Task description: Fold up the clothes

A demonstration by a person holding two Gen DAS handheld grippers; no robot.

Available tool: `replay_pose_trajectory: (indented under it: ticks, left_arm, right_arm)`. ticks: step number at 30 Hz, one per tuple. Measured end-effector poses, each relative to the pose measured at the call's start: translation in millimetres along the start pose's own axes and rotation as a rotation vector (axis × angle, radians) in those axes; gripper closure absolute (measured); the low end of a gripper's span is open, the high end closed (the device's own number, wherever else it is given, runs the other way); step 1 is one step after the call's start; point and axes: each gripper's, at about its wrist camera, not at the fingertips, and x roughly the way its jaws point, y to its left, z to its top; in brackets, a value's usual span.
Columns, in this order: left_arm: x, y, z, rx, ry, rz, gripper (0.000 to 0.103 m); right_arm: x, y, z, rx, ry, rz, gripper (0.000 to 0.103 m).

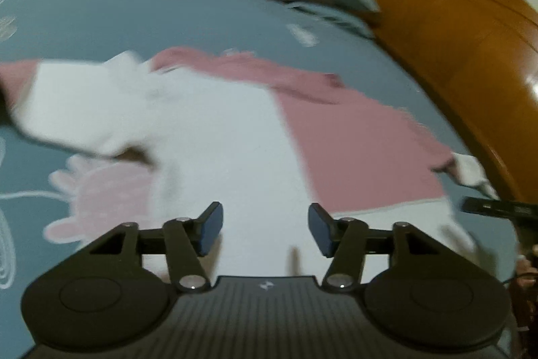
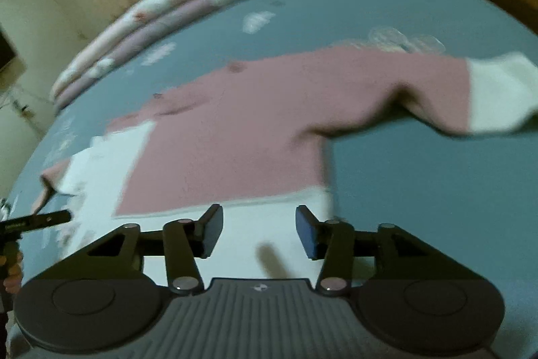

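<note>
Pink-and-white sweater (image 2: 235, 130) lies flat on the blue-grey bedsheet (image 2: 420, 190), sleeves spread. My left gripper (image 1: 265, 229) and right gripper (image 2: 259, 231) both hover over its white hem, jaws half open, holding nothing. Next I'd pinch one sleeve cuff (image 2: 497, 96) cleanly and fold it inward, avoiding the sheet.

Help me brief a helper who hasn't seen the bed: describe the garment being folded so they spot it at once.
On the grey-blue bedsheet, in front of the folded floral quilts, lies a pink-and-white sweater spread flat. It is plain dusty pink with white cuffs and hem, unlike the printed bedding around it.
</note>
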Motion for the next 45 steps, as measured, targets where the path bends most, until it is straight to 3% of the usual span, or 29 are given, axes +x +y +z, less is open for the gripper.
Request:
replay_pose_trajectory:
  ticks: [3, 6, 9, 14, 17, 20, 24, 30, 33, 35, 37, 40, 43, 45]
  left_arm:
    - [-3, -29, -9, 0.077, -0.011, 0.006, 0.037]
    - [3, -40, -32, 0.133, 0.01, 0.072, 0.036]
    - [4, -35, -60, 0.111, 0.054, 0.113, 0.036]
    - [-28, -31, -81, 0.061, 0.084, 0.155, 0.027]
    - [-47, -34, -91, 0.053, 0.126, 0.171, 0.028]
    - [-62, -49, -87, 0.097, 0.067, 0.151, 0.027]
    - [-57, -74, -86, 0.15, 0.039, 0.119, 0.026]
    - [-26, -80, -115, 0.203, 0.139, 0.137, 0.026]
    - [-35, -85, -123, 0.297, 0.164, 0.187, 0.025]
    - [-43, -85, -120, 0.275, 0.183, 0.199, 0.026]
    - [-51, -90, -116, 0.261, 0.166, 0.167, 0.026]
    - [-61, -111, -117, 0.303, 0.134, 0.1, 0.024]
    - [-59, -133, -123, 0.375, 0.128, 0.092, 0.024]
    - [-48, -135, -124, 0.366, 0.146, 0.103, 0.024]
  right_arm:
    - [10, 24, -11, -0.033, 0.009, 0.029, 0.046]
    - [19, 33, -30, -0.077, 0.026, -0.072, 0.046]
    - [10, 22, -46, -0.039, 0.031, -0.092, 0.046]
    - [-22, 4, -74, 0.052, 0.026, -0.106, 0.046]
    - [-36, 6, -86, 0.063, 0.033, -0.121, 0.045]
    - [-39, 30, -88, -0.001, 0.021, -0.151, 0.035]
    - [-31, 70, -94, -0.115, 0.04, -0.109, 0.035]
    - [-31, 96, -115, -0.179, 0.084, -0.092, 0.033]
    - [-34, 83, -128, -0.194, 0.149, -0.157, 0.03]
    - [-42, 72, -133, -0.169, 0.157, -0.182, 0.03]
    - [-59, 62, -129, -0.065, 0.107, -0.125, 0.03]
    - [-80, 50, -123, 0.089, 0.052, 0.05, 0.026]
    - [-80, 44, -129, 0.213, 0.089, 0.261, 0.022]
    - [-70, 41, -141, 0.281, 0.134, 0.368, 0.022]
